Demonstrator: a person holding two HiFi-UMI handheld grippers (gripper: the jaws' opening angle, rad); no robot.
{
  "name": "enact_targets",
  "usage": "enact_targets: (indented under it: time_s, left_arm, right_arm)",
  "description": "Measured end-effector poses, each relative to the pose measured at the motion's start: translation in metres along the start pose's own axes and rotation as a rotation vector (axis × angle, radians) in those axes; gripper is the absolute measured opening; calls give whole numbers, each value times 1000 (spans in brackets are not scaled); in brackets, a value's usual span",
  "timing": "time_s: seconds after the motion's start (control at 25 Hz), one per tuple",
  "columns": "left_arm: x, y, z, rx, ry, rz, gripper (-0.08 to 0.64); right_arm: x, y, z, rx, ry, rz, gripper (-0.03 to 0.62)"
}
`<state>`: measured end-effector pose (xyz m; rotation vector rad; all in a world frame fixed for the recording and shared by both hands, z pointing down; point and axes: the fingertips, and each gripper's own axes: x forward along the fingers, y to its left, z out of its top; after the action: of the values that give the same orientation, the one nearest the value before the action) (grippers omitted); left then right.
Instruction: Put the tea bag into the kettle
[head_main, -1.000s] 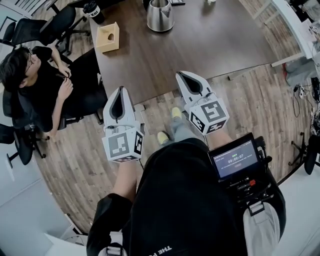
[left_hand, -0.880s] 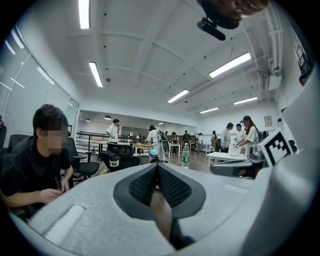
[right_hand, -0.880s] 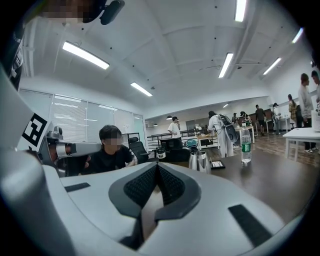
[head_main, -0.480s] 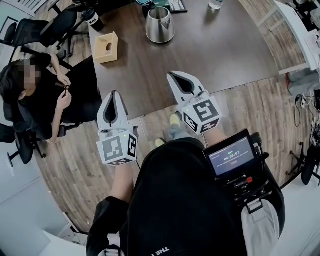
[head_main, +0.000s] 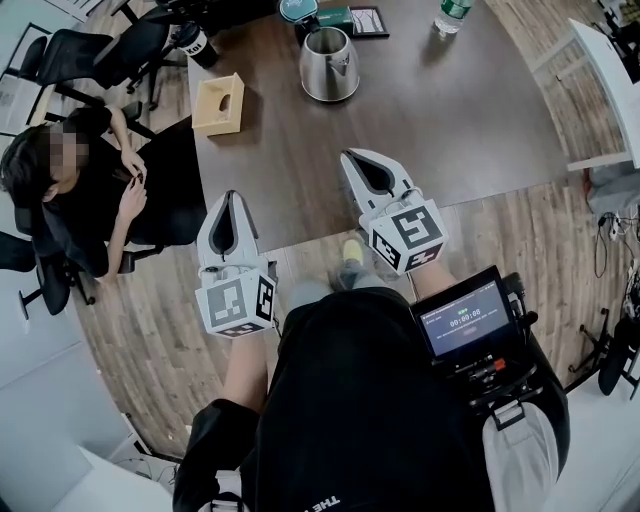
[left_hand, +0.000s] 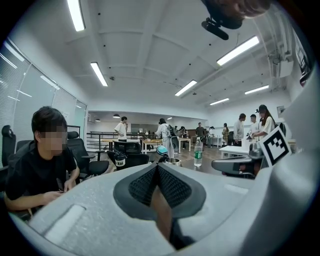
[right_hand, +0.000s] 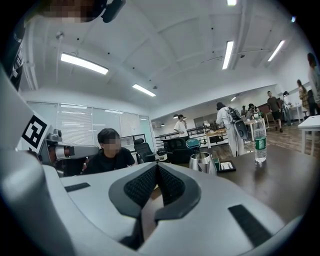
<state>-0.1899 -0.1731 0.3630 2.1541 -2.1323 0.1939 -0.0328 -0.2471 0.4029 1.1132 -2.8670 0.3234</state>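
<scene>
kettle (head_main: 330, 65) sits far across the tabletop (head_main: 440, 120), while left gripper (head_main: 232, 200) and right gripper (head_main: 356, 163) hold jaws pressed together, empty, so a hasty reach might topple it.

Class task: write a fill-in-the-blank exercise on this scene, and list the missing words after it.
The metal kettle stands on the ___. In the head view, the tissue box lies to the kettle's ___. The left gripper and the right gripper both have their jaws ___, with nothing between them.
Missing words: table; left; shut.
</scene>
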Motion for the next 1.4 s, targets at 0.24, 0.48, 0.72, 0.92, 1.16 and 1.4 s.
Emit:
enact_targets:
  time_s: [0.24, 0.48, 0.72, 0.92, 1.16, 1.4]
  left_arm:
    - [-1, 11, -2, 3, 19, 20, -14]
    - [8, 31, -9, 28, 51, 24, -14]
    - [-1, 63, -47, 5, 133, -21, 5]
    - [0, 79, -64, -17, 180, -43, 69]
    - [4, 95, -90, -15, 256, -36, 72]
    - [4, 117, -129, -8, 343, -11, 74]
  right_arm:
    - [2, -2, 0, 10, 4, -5, 6]
    - [18, -2, 4, 10, 7, -14, 6]
    - [38, 12, -1, 6, 17, -22, 6]
    - [53, 21, -7, -1, 43, -11, 6]
    - [65, 23, -1, -14, 59, -7, 6]
    - [75, 21, -1, -29, 71, -18, 6]
